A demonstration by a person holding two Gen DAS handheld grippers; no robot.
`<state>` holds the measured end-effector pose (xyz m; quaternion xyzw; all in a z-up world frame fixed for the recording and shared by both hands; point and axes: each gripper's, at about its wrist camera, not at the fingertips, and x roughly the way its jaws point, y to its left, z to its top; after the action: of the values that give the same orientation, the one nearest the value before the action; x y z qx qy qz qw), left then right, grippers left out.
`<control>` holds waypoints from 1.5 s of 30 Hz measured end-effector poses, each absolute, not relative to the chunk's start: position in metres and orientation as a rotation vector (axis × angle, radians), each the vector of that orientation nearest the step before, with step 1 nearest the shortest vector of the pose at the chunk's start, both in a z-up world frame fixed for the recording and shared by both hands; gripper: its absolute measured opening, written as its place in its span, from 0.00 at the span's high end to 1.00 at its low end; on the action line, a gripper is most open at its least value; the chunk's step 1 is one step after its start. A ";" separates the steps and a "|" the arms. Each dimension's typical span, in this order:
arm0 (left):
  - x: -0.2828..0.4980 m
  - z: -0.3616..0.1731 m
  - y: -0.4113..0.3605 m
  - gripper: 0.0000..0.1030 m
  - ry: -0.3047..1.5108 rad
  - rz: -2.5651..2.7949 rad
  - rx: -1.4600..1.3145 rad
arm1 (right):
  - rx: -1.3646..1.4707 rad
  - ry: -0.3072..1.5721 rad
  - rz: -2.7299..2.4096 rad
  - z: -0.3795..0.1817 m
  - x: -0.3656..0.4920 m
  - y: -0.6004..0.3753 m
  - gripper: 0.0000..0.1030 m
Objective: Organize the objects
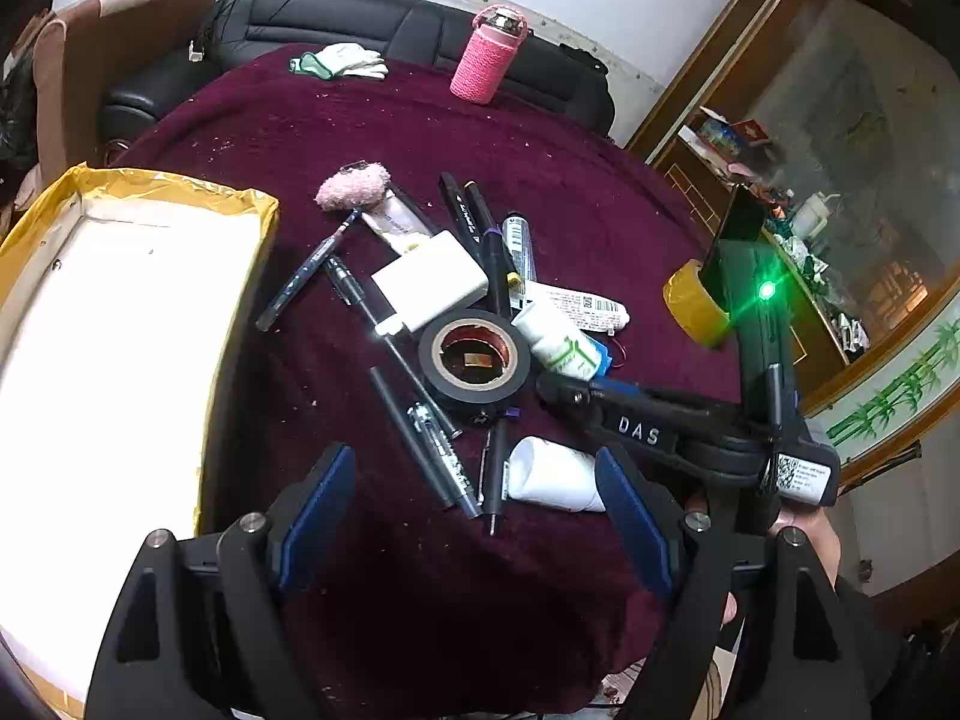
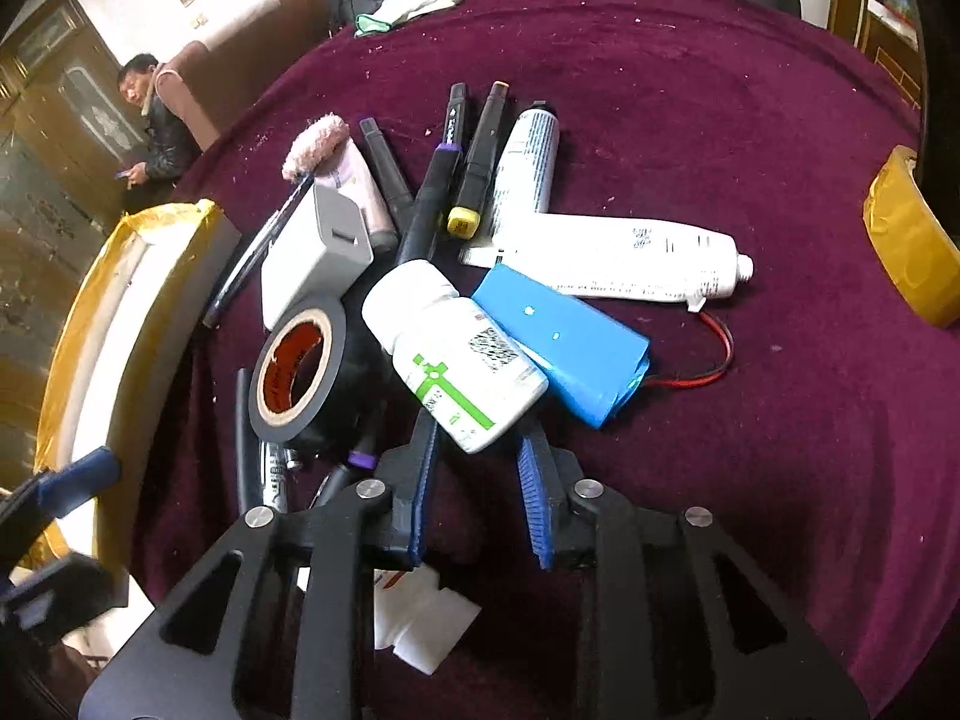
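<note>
A pile of small objects lies on the maroon tablecloth: a black tape roll, a white charger, pens and markers, white tubes, a white pill bottle and a blue battery pack. My left gripper is open above the near pens and a small white tube. My right gripper has its blue pads at either side of the pill bottle's near end, and its fingers reach in from the right in the left wrist view.
A white tray with yellow tape edging sits at the left. A yellow tape roll lies at the right. A pink bottle and white gloves sit at the far edge. A man sits beyond the table.
</note>
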<state>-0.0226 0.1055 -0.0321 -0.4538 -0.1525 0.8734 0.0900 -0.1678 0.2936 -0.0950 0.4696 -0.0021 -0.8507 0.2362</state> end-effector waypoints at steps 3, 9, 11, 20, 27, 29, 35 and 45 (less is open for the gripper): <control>-0.021 -0.028 0.110 0.20 -0.457 2.607 -1.352 | 1.281 -0.002 -2.337 -0.091 -0.171 0.298 0.67; -0.020 -0.024 0.118 0.20 -0.449 2.643 -1.376 | 1.237 -0.007 -2.268 -0.091 -0.171 0.301 0.55; -0.018 -0.024 0.120 0.20 -0.461 2.647 -1.395 | 1.222 -0.008 -2.252 -0.090 -0.167 0.303 0.55; -0.016 -0.022 0.136 0.20 -0.433 2.678 -1.356 | 1.169 0.080 -2.285 -0.066 -0.133 0.345 0.55; -0.004 -0.024 0.145 0.20 -0.359 2.658 -1.378 | 1.257 0.061 -2.376 -0.072 -0.152 0.363 0.43; -0.001 -0.020 0.146 0.20 -0.318 2.658 -1.367 | 1.327 0.053 -2.336 -0.085 -0.161 0.353 0.43; -0.010 -0.028 0.147 0.20 -0.373 2.633 -1.395 | 1.354 0.139 -2.335 -0.090 -0.158 0.340 0.43; -0.023 -0.043 0.142 0.20 -0.453 2.562 -1.335 | 1.252 0.030 -2.321 -0.100 -0.146 0.342 0.43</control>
<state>-0.0233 0.1420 -0.0427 -0.4538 -0.1539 0.8710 0.1086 -0.1455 0.3424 -0.1002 0.4598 0.0112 -0.8522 0.2492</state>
